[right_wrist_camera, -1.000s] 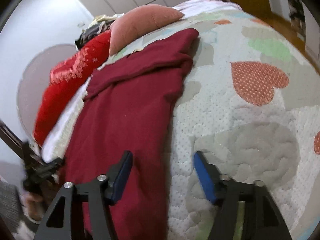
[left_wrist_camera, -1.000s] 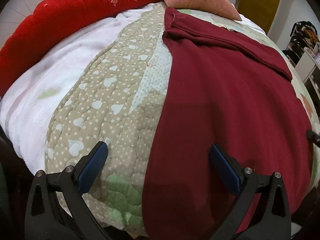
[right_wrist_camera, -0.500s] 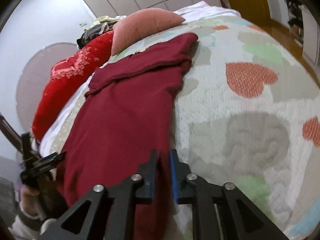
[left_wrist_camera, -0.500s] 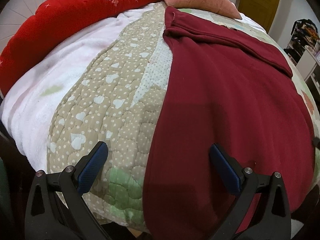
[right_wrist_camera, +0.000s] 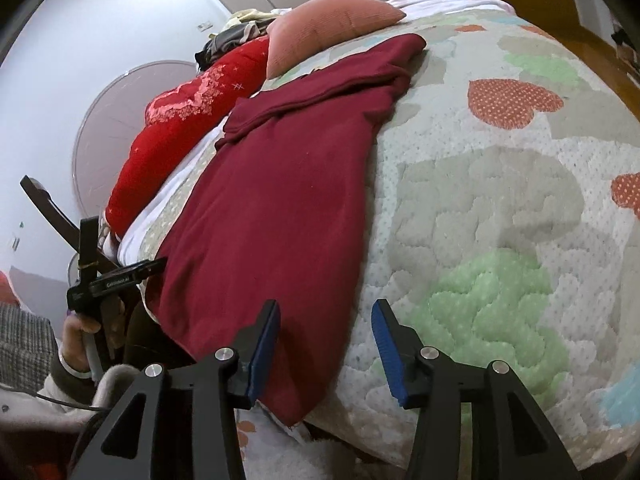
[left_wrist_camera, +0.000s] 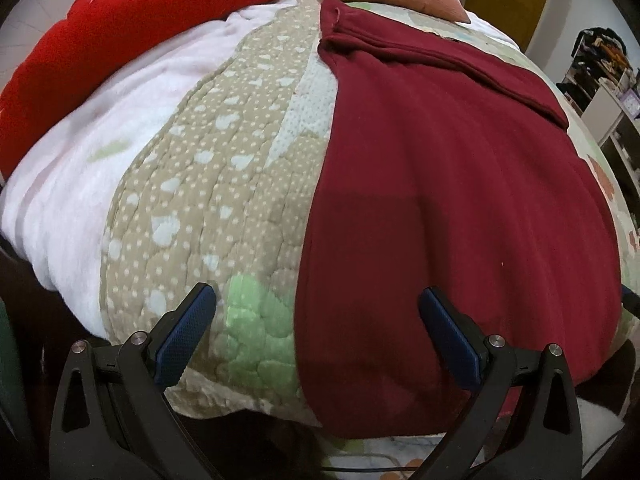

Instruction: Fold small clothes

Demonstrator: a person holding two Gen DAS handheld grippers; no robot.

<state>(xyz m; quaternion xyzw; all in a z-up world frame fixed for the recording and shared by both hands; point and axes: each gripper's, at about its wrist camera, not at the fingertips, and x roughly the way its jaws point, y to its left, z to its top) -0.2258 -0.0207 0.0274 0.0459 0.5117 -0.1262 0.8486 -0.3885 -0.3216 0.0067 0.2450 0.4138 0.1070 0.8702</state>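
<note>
Our dark red cloth (left_wrist_camera: pixel 460 184) lies flat on the bed (right_wrist_camera: pixel 500 208), hanging over its near edge. Both grippers, left (left_wrist_camera: pixel 316 320) and right (right_wrist_camera: pixel 326 344), hold their fingers apart there, holding nothing, so we can grab it.

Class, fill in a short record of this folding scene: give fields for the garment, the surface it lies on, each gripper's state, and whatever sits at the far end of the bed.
garment: dark red garment, spread flat, far end folded over, near end hanging over the bed edge
surface: heart-patterned quilt
left gripper: open, straddling the garment's left edge, holding nothing
right gripper: open, at the garment's near right corner, holding nothing
far end: pink cushion, bright red blanket
beside quilt: white blanket
</note>
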